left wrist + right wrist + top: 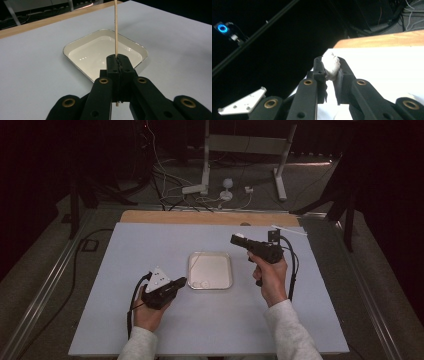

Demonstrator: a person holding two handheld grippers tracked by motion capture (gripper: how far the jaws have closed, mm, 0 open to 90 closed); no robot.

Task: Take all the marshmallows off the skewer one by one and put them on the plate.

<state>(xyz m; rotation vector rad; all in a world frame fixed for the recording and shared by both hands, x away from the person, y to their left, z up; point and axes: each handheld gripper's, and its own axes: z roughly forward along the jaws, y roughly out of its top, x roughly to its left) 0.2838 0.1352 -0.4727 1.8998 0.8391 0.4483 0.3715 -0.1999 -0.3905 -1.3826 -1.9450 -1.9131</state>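
The white lump (331, 65), marshmallow-like, sits pinched between the fingers (319, 67) of the right gripper (238, 239), raised at centre-right of the high view. It bulges around the pads, so I'd judge it soft, light and easily crushed; hold it lightly across its middle. The thin wooden skewer (115, 27) stands upright, clamped in the left gripper (117, 65) low in the frame's middle; stiff but snappable, it is best held near its base. Beyond it lies a white tray (75, 45) on the pale surface (150, 330).
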